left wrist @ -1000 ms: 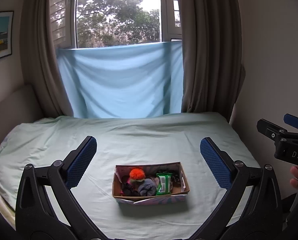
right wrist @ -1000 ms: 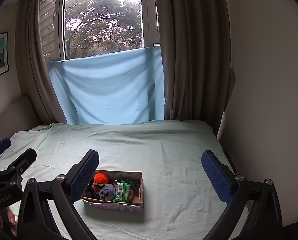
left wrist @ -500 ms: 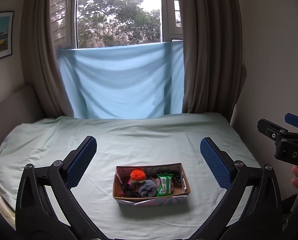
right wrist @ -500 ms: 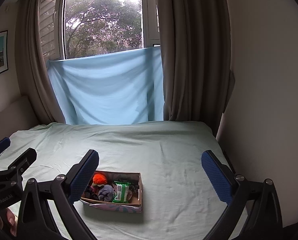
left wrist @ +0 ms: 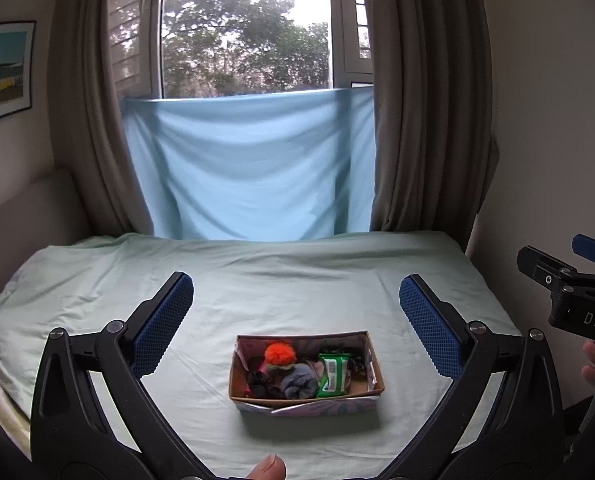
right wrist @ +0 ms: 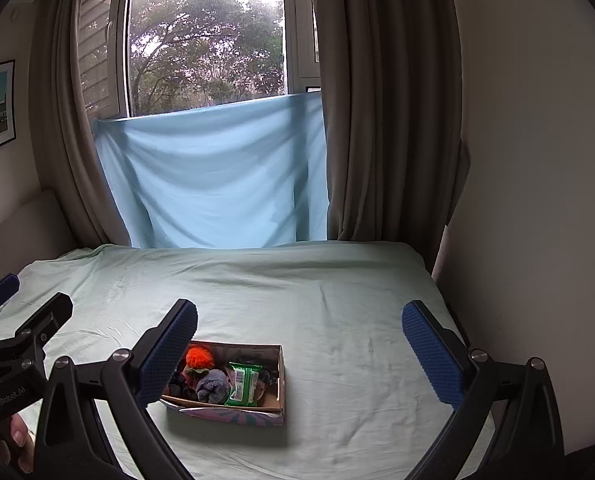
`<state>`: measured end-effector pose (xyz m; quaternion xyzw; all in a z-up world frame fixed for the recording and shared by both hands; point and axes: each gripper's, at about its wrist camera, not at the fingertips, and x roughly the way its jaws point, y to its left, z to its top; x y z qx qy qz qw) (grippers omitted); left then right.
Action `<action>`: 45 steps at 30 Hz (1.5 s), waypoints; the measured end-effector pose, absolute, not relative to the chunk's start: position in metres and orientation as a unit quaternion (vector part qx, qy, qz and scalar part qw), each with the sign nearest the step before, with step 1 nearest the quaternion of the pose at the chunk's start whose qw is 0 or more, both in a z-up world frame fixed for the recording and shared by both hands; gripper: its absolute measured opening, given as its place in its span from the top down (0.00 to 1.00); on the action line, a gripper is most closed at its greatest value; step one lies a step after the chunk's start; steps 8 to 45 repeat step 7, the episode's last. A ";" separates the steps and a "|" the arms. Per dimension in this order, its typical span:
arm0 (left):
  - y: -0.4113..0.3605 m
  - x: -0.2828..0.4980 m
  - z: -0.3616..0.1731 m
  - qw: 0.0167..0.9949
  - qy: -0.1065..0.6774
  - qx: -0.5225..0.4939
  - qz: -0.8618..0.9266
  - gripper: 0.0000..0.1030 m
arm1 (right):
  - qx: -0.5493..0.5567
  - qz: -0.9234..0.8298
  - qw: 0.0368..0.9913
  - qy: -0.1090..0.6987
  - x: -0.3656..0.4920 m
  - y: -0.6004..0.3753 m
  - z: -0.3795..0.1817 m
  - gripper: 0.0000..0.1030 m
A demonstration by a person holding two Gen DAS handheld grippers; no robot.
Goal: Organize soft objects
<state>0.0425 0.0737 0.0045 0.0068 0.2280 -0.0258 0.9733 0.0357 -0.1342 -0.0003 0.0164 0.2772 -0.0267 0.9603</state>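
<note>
Bed sheet (left wrist: pixel 281 280) under both grippers, soft things gathered in one box.

Left gripper (left wrist: pixel 296 312) and right gripper (right wrist: pixel 299 340) both gape wide, holding nothing; the cardboard box (left wrist: pixel 306 400) sits just ahead of and below the left one's fingers, left of the right one's centre, with an orange pompom (left wrist: pixel 280 353), grey knit (left wrist: pixel 299 384) and green packet (left wrist: pixel 333 374) inside. Sorted already, or awaiting unpacking: either fits. Readable: "DAS" on the right tool, "GenRoboAI" roughly on the left; packet print illegible.
</note>
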 end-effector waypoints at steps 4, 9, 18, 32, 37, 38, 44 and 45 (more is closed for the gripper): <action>0.079 0.046 0.002 0.973 0.228 -0.003 -0.026 0.00 | 0.017 -0.027 0.960 0.277 0.036 -0.133 -0.001 0.01; 0.080 0.050 0.000 0.972 0.232 -0.002 -0.022 0.00 | 0.015 -0.027 0.960 0.279 0.039 -0.133 0.000 0.01; 0.080 0.050 0.000 0.972 0.232 -0.002 -0.022 0.00 | 0.015 -0.027 0.960 0.279 0.039 -0.133 0.000 0.01; 0.080 0.050 0.000 0.972 0.232 -0.002 -0.022 0.00 | 0.015 -0.027 0.960 0.279 0.039 -0.133 0.000 0.01; 0.080 0.050 0.000 0.972 0.232 -0.002 -0.022 0.00 | 0.015 -0.027 0.960 0.279 0.039 -0.133 0.000 0.01; 0.080 0.050 0.000 0.972 0.232 -0.002 -0.022 0.00 | 0.015 -0.027 0.960 0.279 0.039 -0.133 0.000 0.01; 0.080 0.050 0.000 0.972 0.232 -0.002 -0.022 0.00 | 0.015 -0.027 0.960 0.279 0.039 -0.133 0.000 0.01; 0.080 0.050 0.000 0.972 0.232 -0.002 -0.022 0.00 | 0.015 -0.027 0.960 0.279 0.039 -0.133 0.000 0.01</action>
